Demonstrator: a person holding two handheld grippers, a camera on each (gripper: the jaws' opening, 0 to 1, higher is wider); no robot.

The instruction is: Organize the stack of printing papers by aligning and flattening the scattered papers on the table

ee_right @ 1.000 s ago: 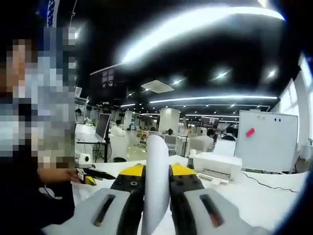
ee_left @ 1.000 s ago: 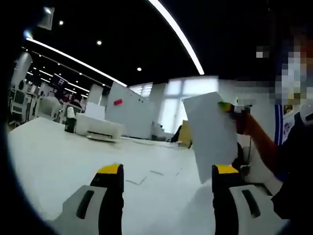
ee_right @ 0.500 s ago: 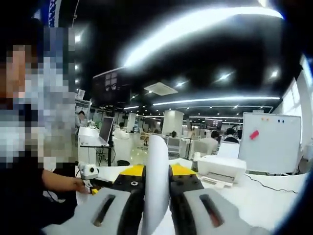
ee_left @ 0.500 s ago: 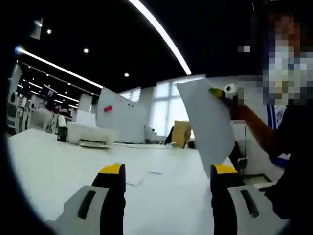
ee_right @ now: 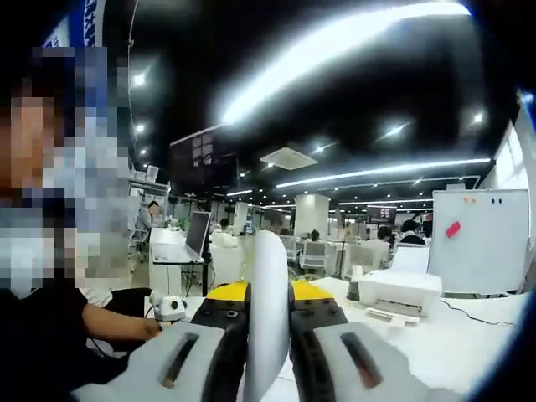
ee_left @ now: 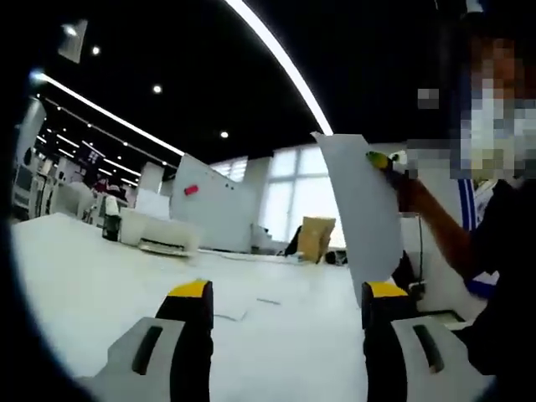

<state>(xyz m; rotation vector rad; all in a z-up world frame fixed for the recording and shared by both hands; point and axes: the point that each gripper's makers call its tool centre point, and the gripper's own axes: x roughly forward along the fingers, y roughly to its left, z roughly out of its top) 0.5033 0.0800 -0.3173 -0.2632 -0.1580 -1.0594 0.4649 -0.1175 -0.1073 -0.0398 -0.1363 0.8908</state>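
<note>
Right tongs (ee_right: 268, 295) clamped on a raised paper sheet (ee_right: 266, 310), left tongs (ee_left: 285, 289) apart above the table (ee_left: 84, 276)

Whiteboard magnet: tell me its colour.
The magnet on the whiteboard is pinkish red, clearest in the right gripper view.

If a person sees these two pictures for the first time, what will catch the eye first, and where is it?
First, the white sheet of paper held upright in the air: the right claw is shut on it, its edge rising between the yellow-tipped jaws in the right gripper view. In the left gripper view the left claw is open above the white table. Behind stand a printer and a whiteboard.
</note>
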